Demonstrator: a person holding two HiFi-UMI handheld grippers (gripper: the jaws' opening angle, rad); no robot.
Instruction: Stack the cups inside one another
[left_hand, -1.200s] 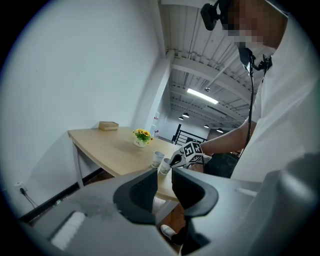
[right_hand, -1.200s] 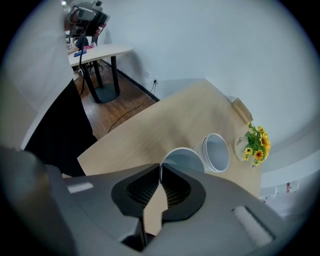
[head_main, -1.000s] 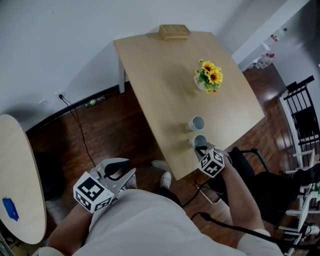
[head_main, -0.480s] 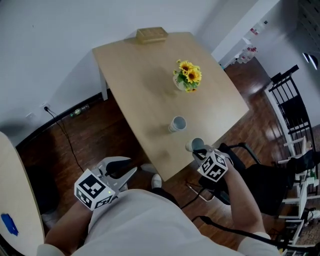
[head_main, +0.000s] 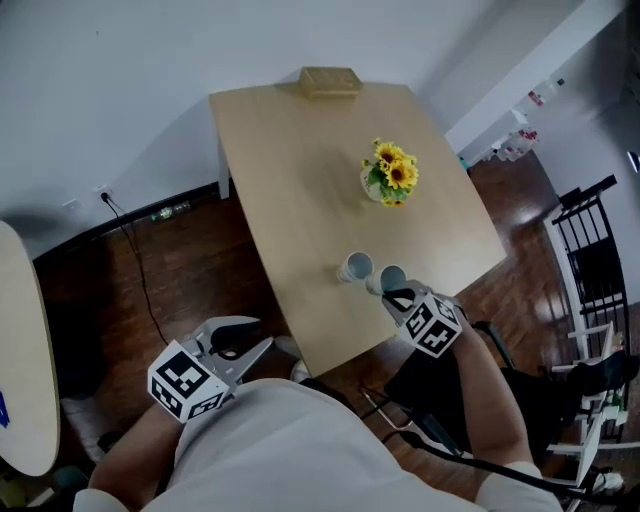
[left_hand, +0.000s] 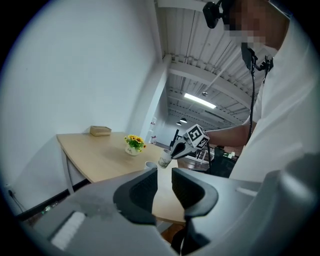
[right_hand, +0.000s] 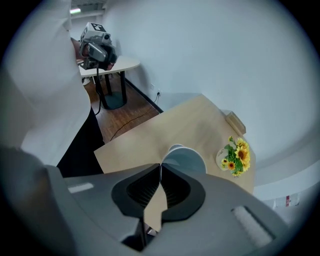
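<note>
Cup (head_main: 391, 279) in right gripper (head_main: 399, 295), near table (head_main: 290, 160) edge

Left gripper (left_hand: 164, 176) in foreground, jaws slightly apart with nothing between, wooden table (left_hand: 95, 155) beyond, right gripper (left_hand: 173, 153) pinching raised cup (left_hand: 164, 159) by its rim, second cup (left_hand: 150, 165) just beside on the tabletop, sunflower vase (left_hand: 133, 144), small box (left_hand: 100, 131) at far edge.

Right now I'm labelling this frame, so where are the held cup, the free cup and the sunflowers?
held cup (head_main: 390, 279), head view, on its open mouth.
free cup (head_main: 355, 267), head view, on its open mouth.
sunflowers (head_main: 393, 174), head view, on the yellow blooms.
</note>
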